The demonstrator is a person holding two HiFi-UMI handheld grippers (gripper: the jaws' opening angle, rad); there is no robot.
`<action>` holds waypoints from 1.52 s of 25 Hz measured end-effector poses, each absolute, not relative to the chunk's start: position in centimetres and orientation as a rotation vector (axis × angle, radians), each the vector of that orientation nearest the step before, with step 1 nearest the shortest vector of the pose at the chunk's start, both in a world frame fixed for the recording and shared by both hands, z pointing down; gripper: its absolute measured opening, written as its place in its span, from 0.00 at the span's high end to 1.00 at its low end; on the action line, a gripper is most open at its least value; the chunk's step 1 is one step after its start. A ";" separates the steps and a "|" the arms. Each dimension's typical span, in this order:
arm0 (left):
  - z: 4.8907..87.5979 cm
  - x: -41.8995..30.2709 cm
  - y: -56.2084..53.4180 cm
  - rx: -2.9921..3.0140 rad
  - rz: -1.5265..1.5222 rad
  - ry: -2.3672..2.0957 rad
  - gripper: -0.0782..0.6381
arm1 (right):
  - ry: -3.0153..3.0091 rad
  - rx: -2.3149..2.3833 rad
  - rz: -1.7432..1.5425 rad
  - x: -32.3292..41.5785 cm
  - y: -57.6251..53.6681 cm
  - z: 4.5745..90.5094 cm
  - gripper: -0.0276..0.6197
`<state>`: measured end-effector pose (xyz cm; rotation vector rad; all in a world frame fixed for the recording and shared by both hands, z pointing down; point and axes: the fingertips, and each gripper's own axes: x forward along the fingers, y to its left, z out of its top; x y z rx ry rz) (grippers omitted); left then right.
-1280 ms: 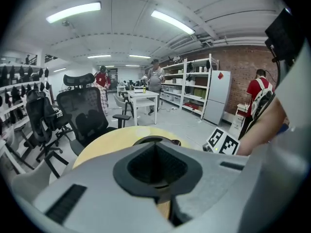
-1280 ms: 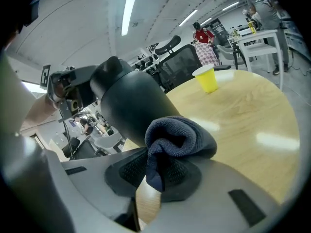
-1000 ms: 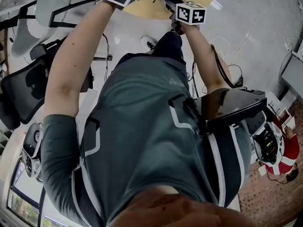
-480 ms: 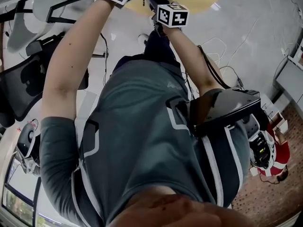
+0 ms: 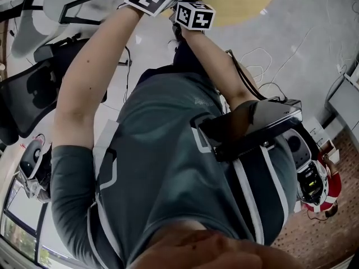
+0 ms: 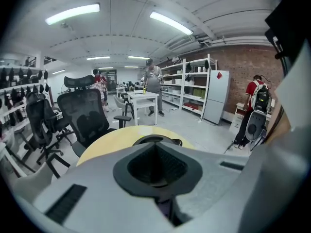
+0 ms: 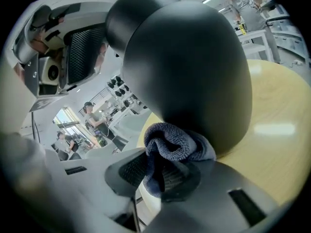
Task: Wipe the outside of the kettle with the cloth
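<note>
While up at the round yellow table, got the right gripper clamped on the blue cloth, bunched against the side of the black kettle. Also got the left gripper squeezed shut.

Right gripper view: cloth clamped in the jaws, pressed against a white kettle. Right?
Not white: the kettle is black, per the right gripper view. The rest holds: the right gripper has the cloth clamped in its jaws, pressed against the kettle.
</note>
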<state>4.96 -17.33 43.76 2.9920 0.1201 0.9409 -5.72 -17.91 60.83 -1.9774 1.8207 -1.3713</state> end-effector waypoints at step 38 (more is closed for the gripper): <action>44.3 3.9 -17.4 2.951 0.834 0.081 0.88 | 1.850 -2.032 -1.249 2.9 -4.9 52.6 0.84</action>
